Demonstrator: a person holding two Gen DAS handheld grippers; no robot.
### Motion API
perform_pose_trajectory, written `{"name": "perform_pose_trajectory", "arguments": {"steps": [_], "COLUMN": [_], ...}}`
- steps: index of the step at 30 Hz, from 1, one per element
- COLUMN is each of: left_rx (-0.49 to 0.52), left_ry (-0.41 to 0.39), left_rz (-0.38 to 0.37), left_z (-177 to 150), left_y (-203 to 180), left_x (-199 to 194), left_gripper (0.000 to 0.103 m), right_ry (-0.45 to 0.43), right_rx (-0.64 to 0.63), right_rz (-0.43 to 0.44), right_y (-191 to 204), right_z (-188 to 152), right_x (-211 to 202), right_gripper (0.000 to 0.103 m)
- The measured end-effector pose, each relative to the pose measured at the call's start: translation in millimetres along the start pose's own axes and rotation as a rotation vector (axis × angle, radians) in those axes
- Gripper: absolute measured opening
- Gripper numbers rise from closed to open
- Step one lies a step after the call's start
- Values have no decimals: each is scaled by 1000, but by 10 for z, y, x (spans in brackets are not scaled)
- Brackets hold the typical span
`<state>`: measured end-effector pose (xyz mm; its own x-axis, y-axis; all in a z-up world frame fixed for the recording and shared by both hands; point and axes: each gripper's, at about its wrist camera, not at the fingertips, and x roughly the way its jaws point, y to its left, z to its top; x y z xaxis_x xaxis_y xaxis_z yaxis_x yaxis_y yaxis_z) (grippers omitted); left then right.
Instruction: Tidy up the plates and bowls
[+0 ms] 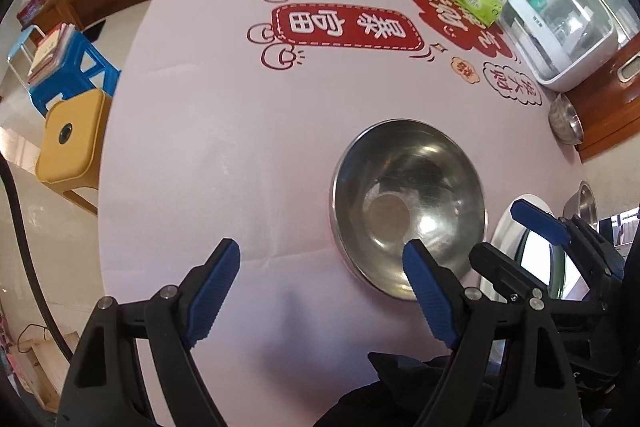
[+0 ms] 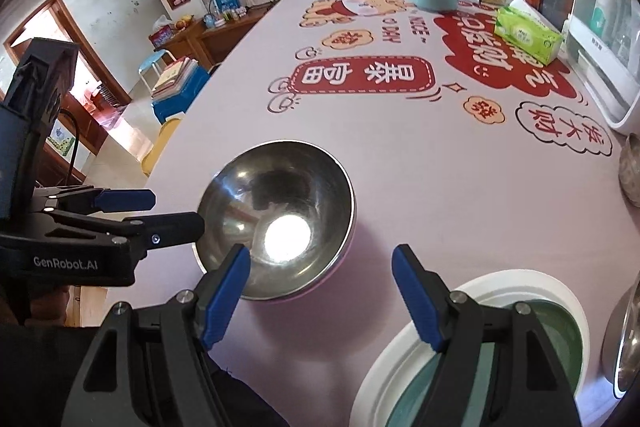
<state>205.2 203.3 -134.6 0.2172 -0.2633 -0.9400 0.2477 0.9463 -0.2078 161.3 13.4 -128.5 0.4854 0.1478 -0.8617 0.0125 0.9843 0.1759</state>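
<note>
1. The table, under a pale pink printed cloth, carries the work: a steel bowl sits upright near its front edge, and just beside it, nearer the person, lies a white-rimmed plate with a green centre. Further steel bowls stand at the right edge, well apart from the first.
2. Judged from this layout, the task is at its start: nothing is stacked yet, and both grippers are closing in on the steel bowl and the plate.
3. The left gripper hangs with its jaws wide and nothing between them; one pad is over the bowl's near rim, and contact cannot be told.
4. The right gripper is likewise spread wide and empty, over bare cloth between bowl and plate.
5. The next move probably calls for one jaw inside the bowl's rim and one outside, then a firm close, since polished steel may slip.
6. Readable writing: "GenRobot.AI" on the left gripper's body in the right wrist view; "NICE" and "DAY" on the cloth, with large Chinese characters in red panels. The green tissue box has a label too small to read.
</note>
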Motion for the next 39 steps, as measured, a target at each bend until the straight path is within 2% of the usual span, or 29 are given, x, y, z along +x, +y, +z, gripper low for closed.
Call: {"name": "perform_pose_trajectory", "arguments": {"steps": [5, 10, 14, 16, 19, 29, 39], "left_rx": [0, 10, 19, 21, 23, 42, 67], "left_ry": [35, 71, 92, 100, 115, 128, 120], "left_rz": [-4, -8, -22, -27, -33, -85, -95], "left_z": [81, 127, 140, 144, 157, 163, 161], "left_y": [39, 19, -14, -26, -38, -120, -138], "left_x": [164, 314, 391, 427, 481, 554, 544], "left_gripper": [80, 66, 56, 47, 43, 18, 16], "right_ry": [40, 67, 73, 69, 68, 52, 52], "right_rx": [3, -8, -12, -12, -3, 12, 4], "right_rz": [-2, 0, -2, -6, -10, -13, -37], "right_y": [-14, 6, 10, 8, -10, -32, -11], "right_z": [5, 11, 8, 10, 11, 10, 0], "right_x": [142, 247, 285, 295, 319, 314, 287], "right_gripper": [59, 47, 41, 35, 31, 25, 22]}}
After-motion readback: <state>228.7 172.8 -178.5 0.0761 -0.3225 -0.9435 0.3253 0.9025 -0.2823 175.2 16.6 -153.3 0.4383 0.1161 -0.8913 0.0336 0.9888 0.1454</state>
